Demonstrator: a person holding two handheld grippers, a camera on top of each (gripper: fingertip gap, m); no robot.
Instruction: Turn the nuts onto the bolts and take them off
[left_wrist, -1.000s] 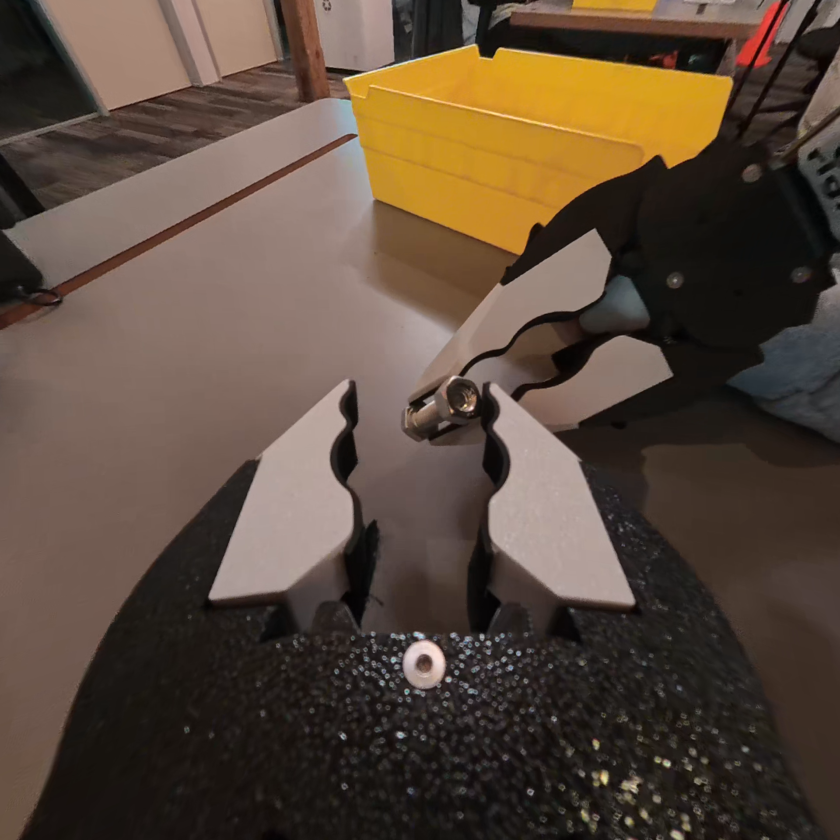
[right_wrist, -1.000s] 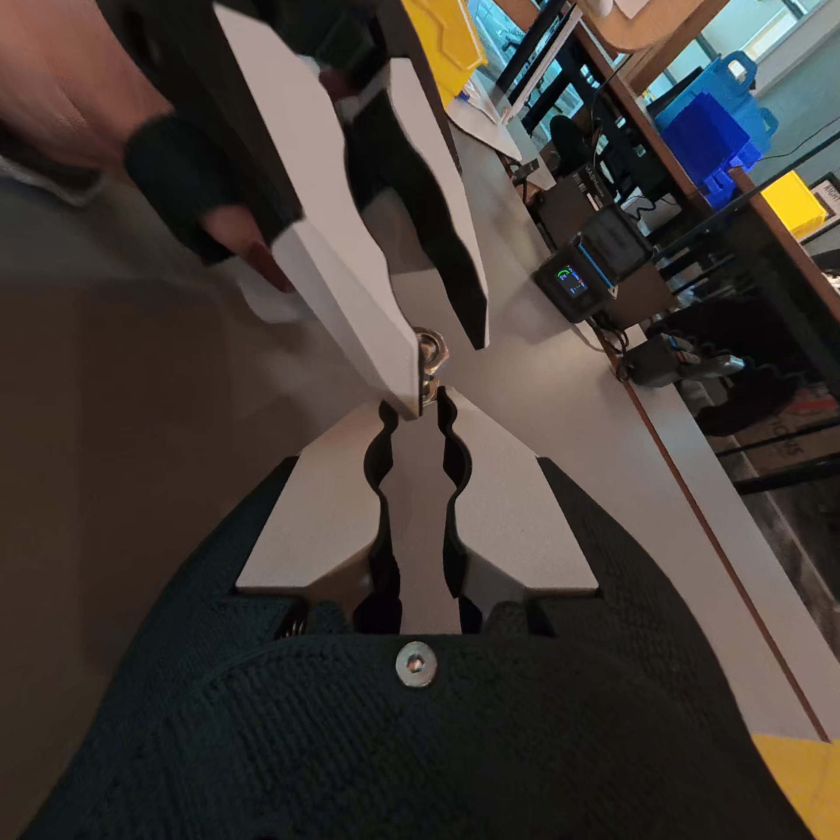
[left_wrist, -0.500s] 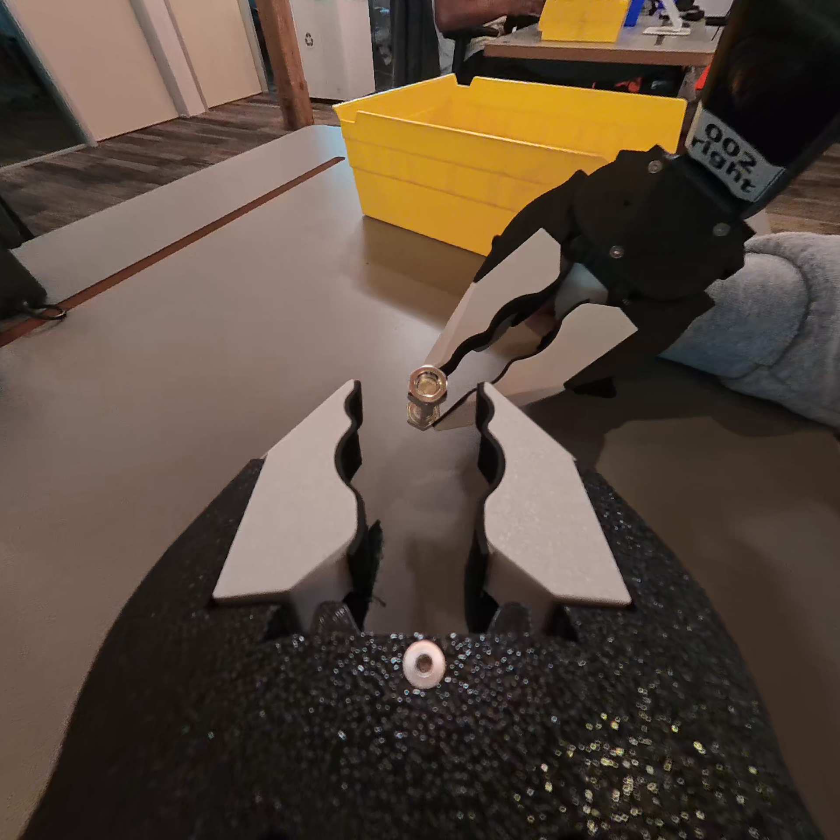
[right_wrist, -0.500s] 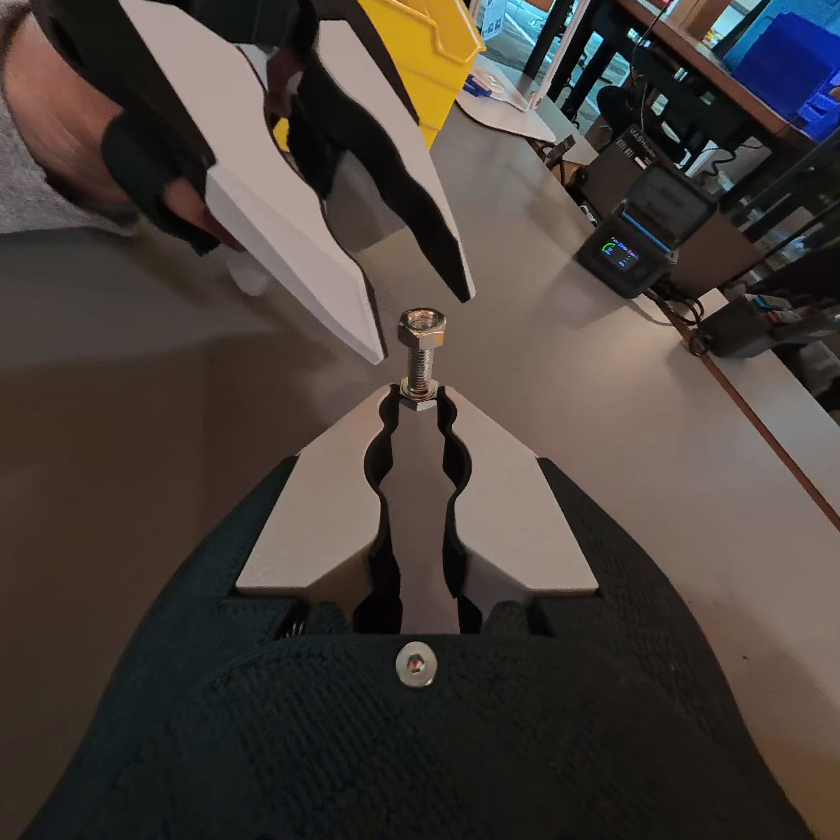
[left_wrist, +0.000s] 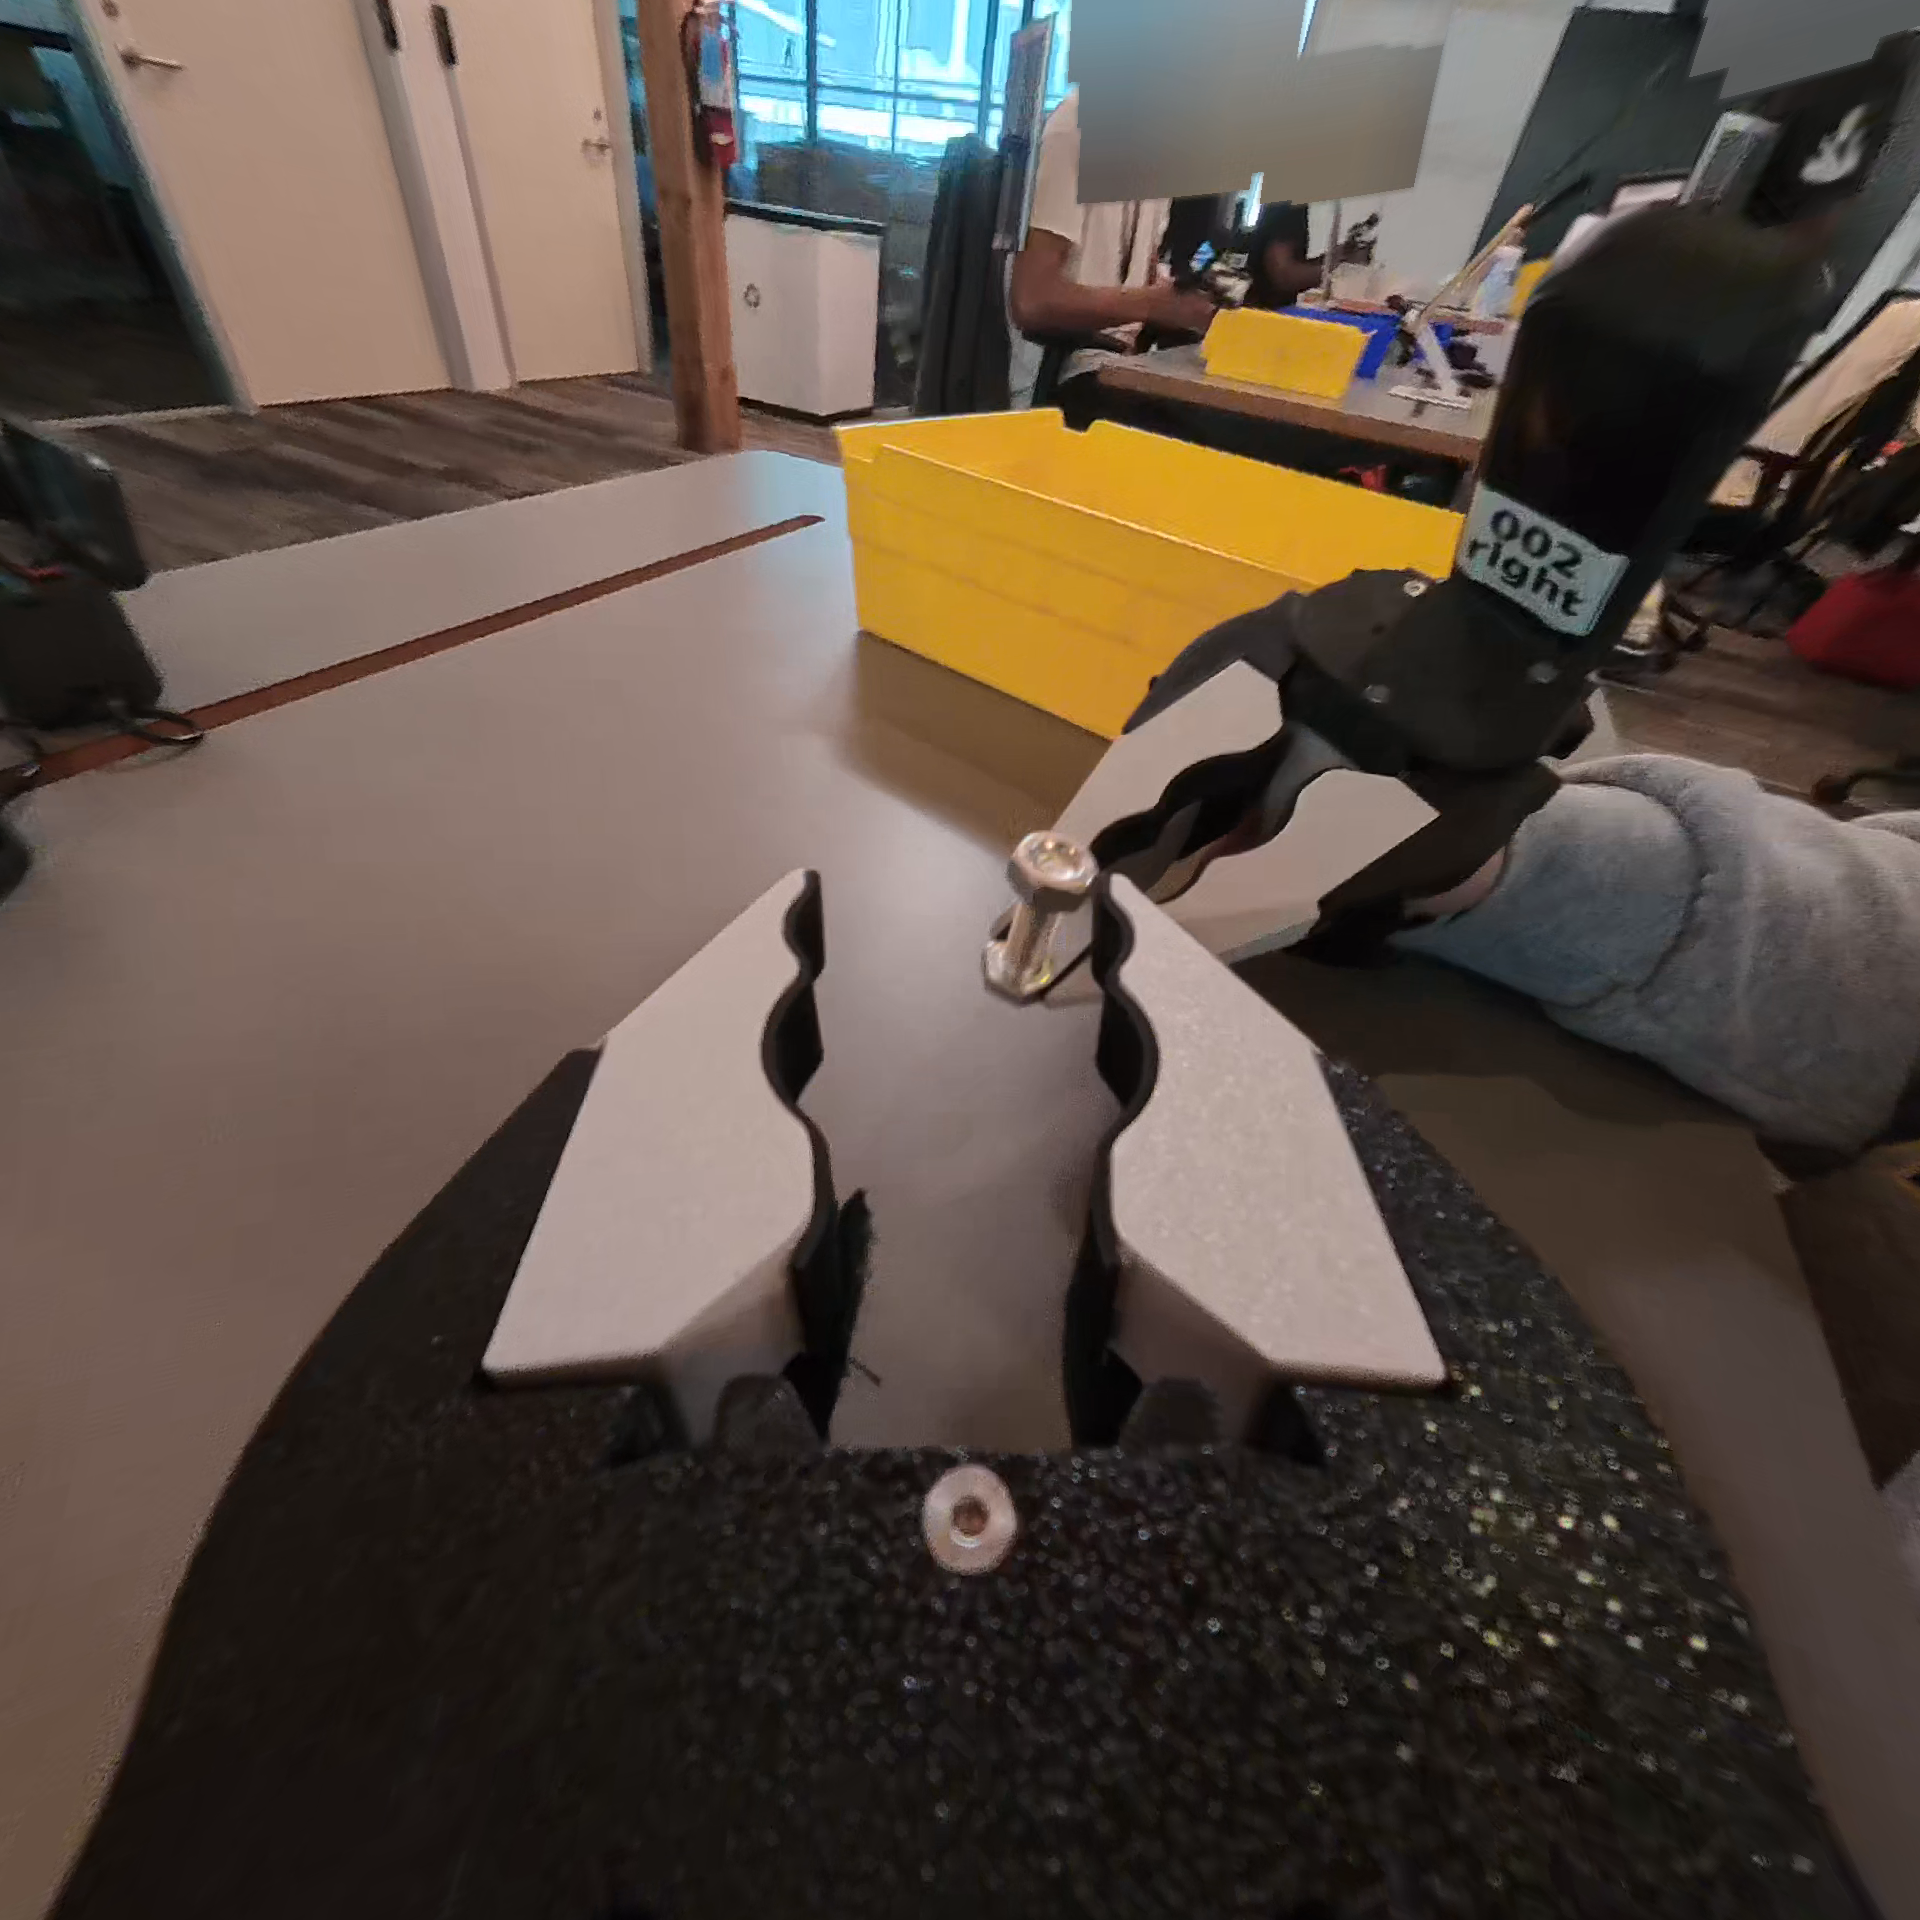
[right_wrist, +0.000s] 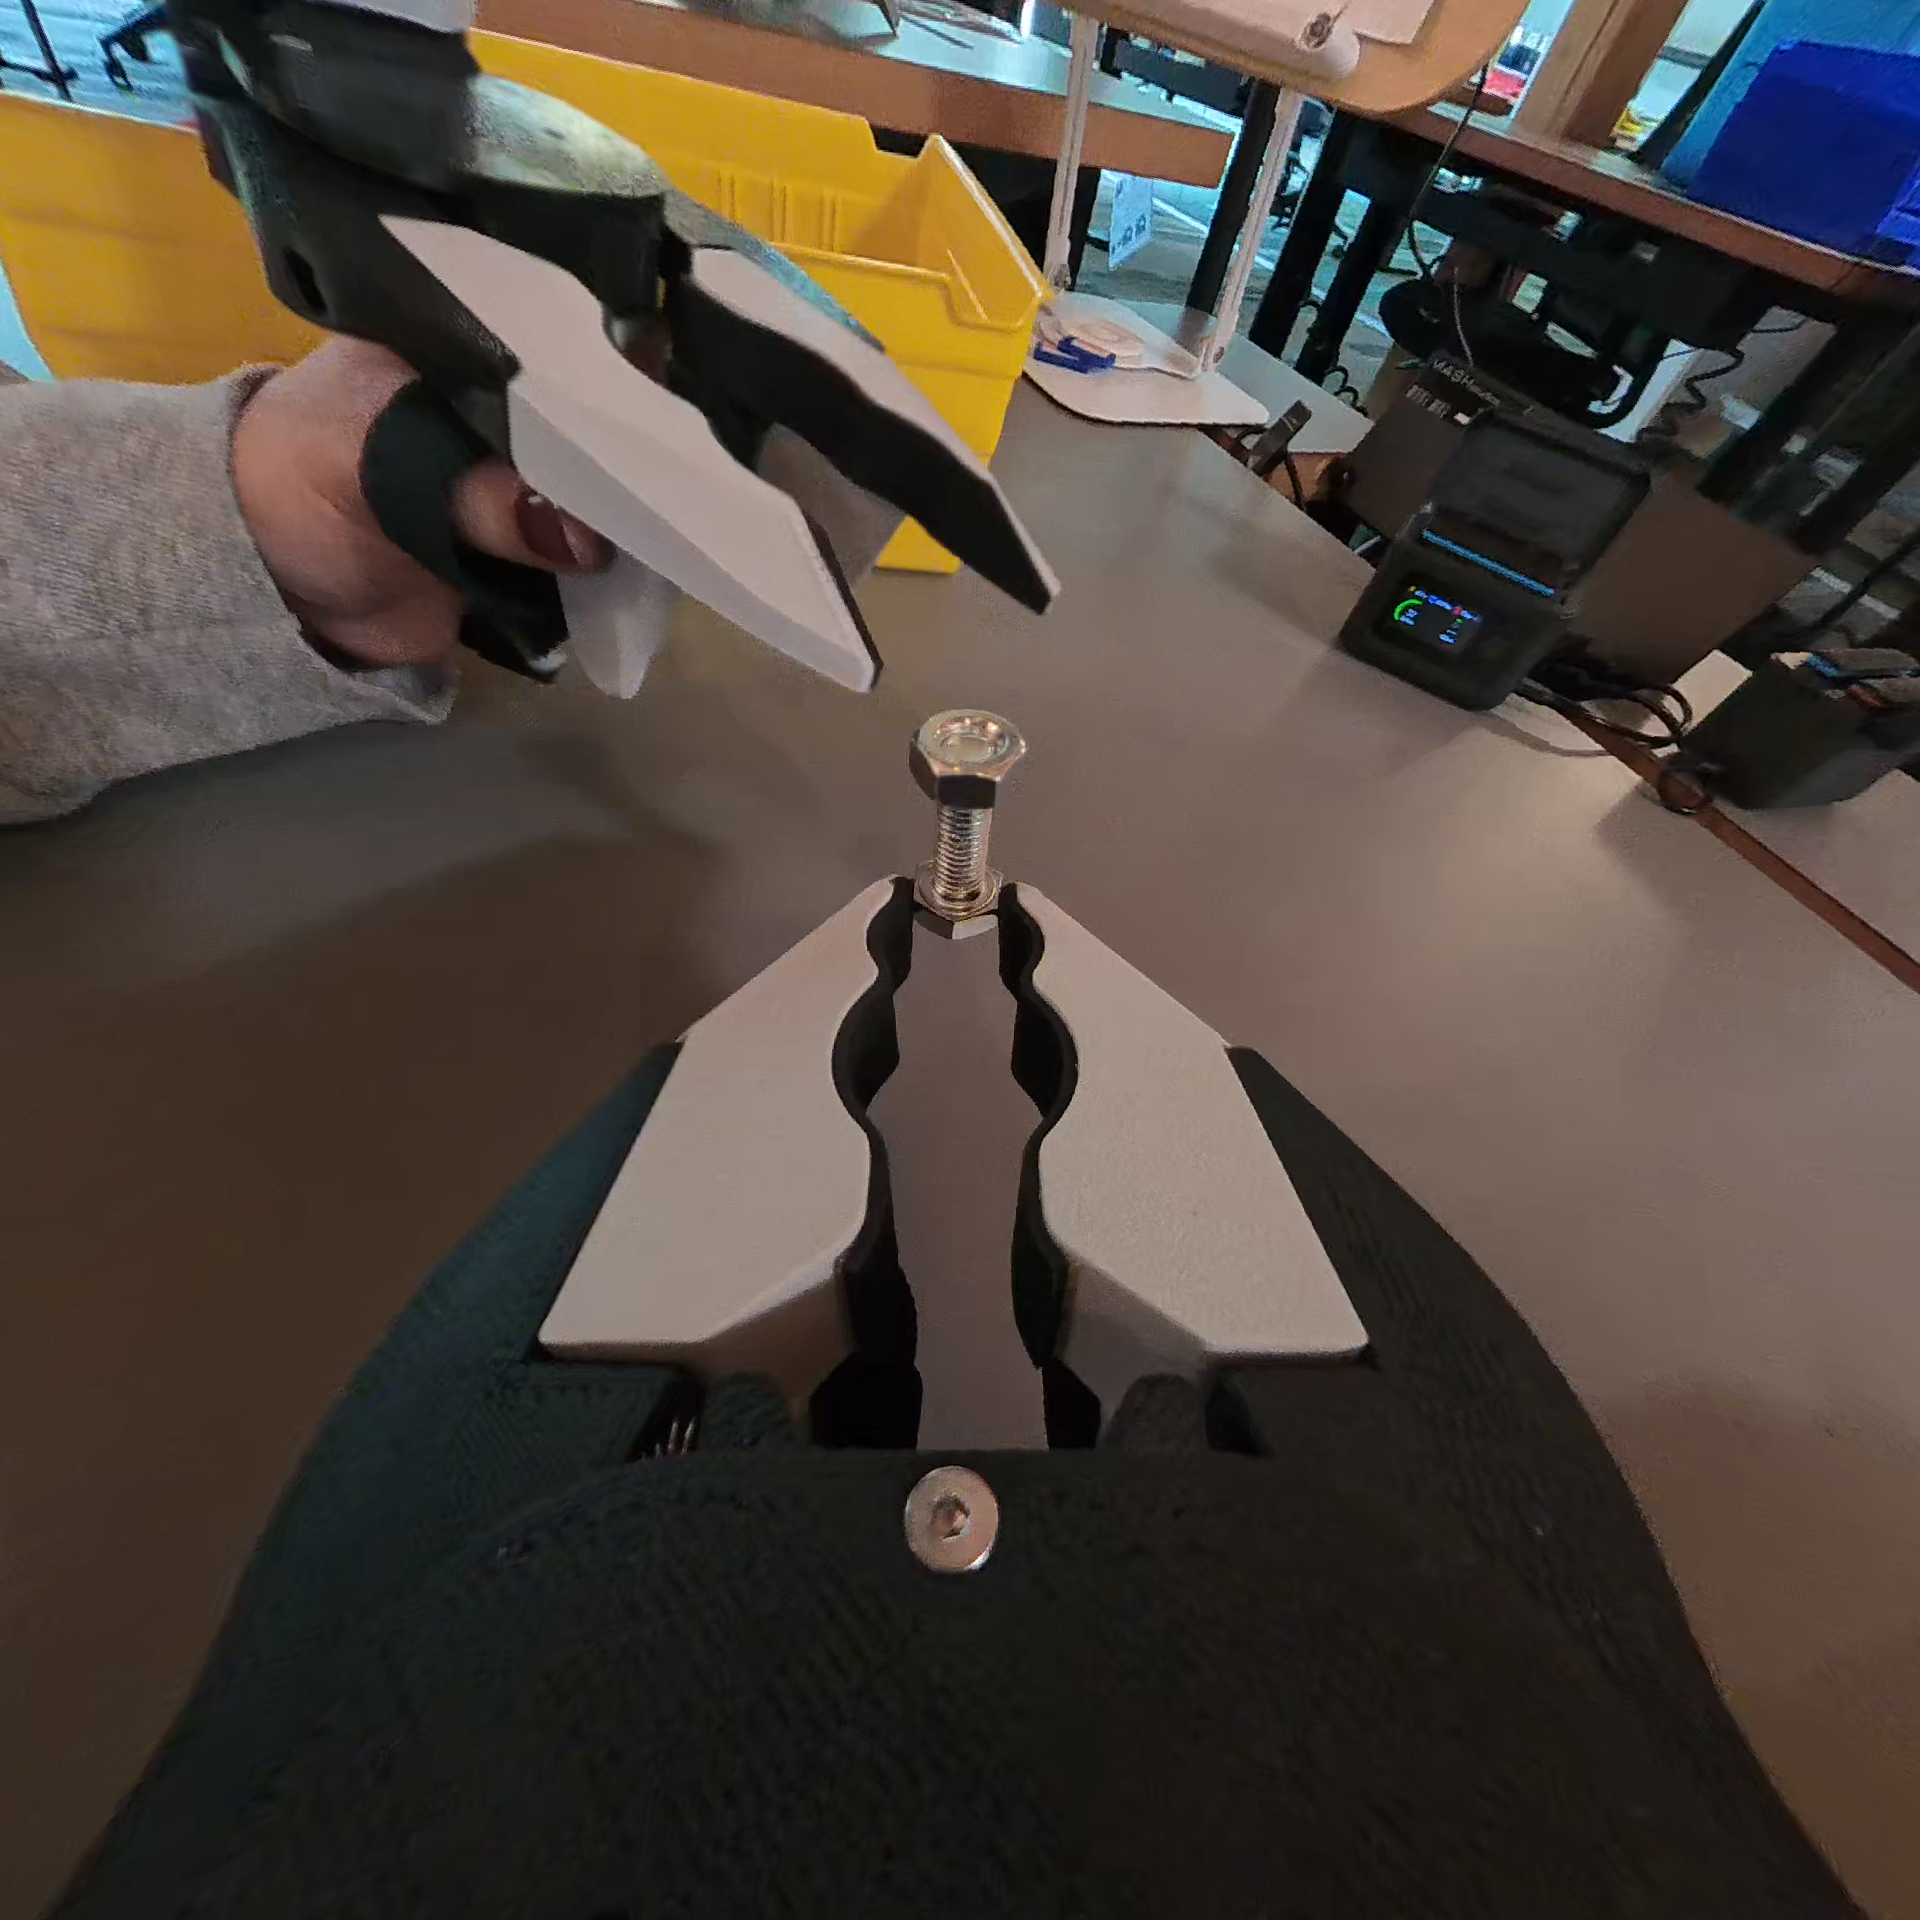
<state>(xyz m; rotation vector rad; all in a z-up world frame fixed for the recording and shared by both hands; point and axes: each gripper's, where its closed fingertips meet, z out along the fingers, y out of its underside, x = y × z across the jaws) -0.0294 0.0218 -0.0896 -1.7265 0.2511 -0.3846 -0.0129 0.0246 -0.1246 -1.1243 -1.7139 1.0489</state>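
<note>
My right gripper (right_wrist: 956, 909) is shut on the hex head of a silver bolt (right_wrist: 958, 847), which stands upright over the grey table (right_wrist: 1351, 935). A hex nut (right_wrist: 966, 750) sits on the top end of the thread. My left gripper (right_wrist: 951, 636) is open and empty, hovering just above and to the left of the nut without touching it. In the left wrist view, the left gripper (left_wrist: 956, 894) is open, and the bolt (left_wrist: 1032, 930) with its nut (left_wrist: 1051, 864) is right by the right fingertip, held by the right gripper (left_wrist: 1039, 971).
A yellow bin (left_wrist: 1039, 582) stands on the table behind the grippers, also in the right wrist view (right_wrist: 883, 208). A black device with a lit screen (right_wrist: 1455, 613) and cables sit at the right table edge. A grey-sleeved arm (left_wrist: 1683, 935) rests on the table. About 5 cm separates my left fingertips from my right.
My left gripper, which had its open fingers around the nut, has drawn back and up from it. The right gripper has turned the bolt upright and still holds it.
</note>
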